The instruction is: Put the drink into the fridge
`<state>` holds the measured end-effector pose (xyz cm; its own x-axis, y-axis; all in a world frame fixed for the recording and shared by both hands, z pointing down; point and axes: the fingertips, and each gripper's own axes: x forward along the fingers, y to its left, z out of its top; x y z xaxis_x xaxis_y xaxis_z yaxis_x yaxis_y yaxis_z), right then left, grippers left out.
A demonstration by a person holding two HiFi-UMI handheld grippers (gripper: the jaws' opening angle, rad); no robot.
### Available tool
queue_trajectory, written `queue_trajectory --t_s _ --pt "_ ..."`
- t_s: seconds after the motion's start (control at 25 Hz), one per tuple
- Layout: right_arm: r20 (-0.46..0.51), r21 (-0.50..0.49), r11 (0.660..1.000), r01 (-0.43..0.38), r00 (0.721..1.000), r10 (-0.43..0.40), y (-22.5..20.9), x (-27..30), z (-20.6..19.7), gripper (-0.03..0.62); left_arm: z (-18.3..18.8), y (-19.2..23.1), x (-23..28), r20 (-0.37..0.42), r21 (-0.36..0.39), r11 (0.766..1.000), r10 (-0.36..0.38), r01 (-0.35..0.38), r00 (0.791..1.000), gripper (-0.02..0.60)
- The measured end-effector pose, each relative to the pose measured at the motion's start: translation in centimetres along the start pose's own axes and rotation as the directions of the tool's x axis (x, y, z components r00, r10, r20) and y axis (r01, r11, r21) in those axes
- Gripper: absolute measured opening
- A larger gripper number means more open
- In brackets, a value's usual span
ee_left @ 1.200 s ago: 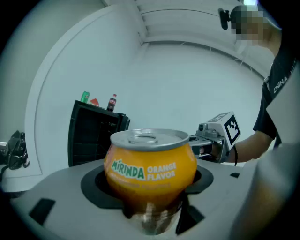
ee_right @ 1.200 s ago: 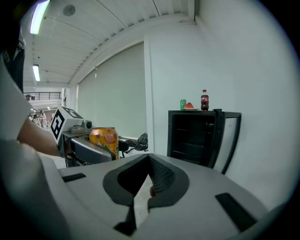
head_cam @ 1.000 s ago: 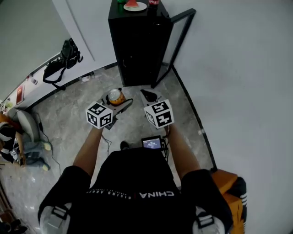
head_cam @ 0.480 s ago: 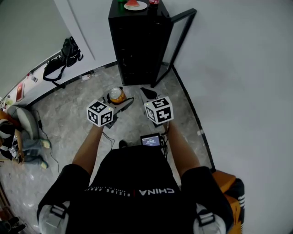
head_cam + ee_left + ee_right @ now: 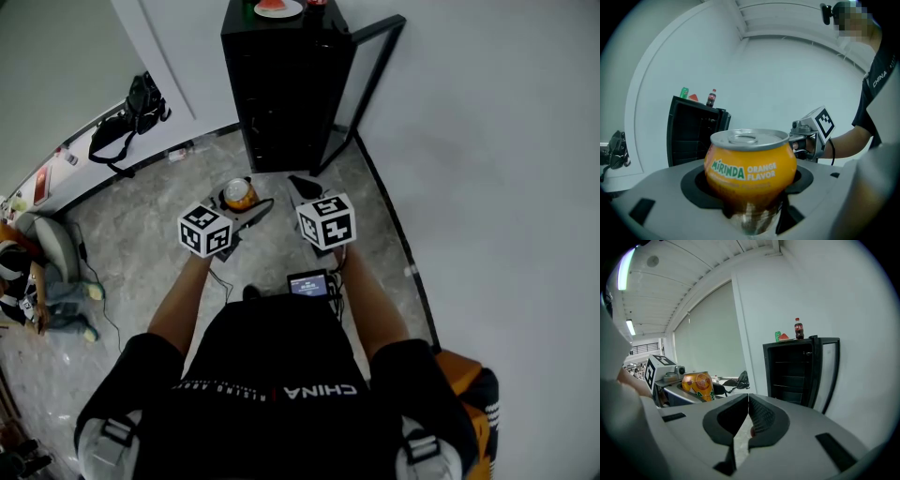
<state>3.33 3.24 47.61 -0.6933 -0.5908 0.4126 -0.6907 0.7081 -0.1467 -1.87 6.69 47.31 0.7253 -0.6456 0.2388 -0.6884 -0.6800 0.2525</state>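
The orange can [image 5: 750, 164] reads "MIRINDA ORANGE FLAVOR". It is pinched upright in the left claw [image 5: 750, 187], short of the open black fridge [image 5: 281, 94]. The right claw [image 5: 746, 420] is pressed together, empty. The black shirt [image 5: 319, 391] reads "CHINA". The floor [image 5: 159, 225] is grey marble and the wall [image 5: 487, 141] is white.

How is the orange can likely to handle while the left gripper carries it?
The can looks sealed, so probably full: heavy for its size and stiff against squeezing. Its glossy wall may be slippery, though the left gripper cups it upright between curved pads. Short and squat, it should stand steadily; on its side it would roll.
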Motion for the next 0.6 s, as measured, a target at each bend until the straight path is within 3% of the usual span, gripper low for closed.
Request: queue_trajectory --t_s 0.6 --pt "0.000 0.007 0.999 -0.040 0.999 0.040 -4.0 -0.9 -0.5 0.015 0.4 -0.7 3.5 -0.002 -0.006 0.999 0.037 -0.037 0.999 0.345"
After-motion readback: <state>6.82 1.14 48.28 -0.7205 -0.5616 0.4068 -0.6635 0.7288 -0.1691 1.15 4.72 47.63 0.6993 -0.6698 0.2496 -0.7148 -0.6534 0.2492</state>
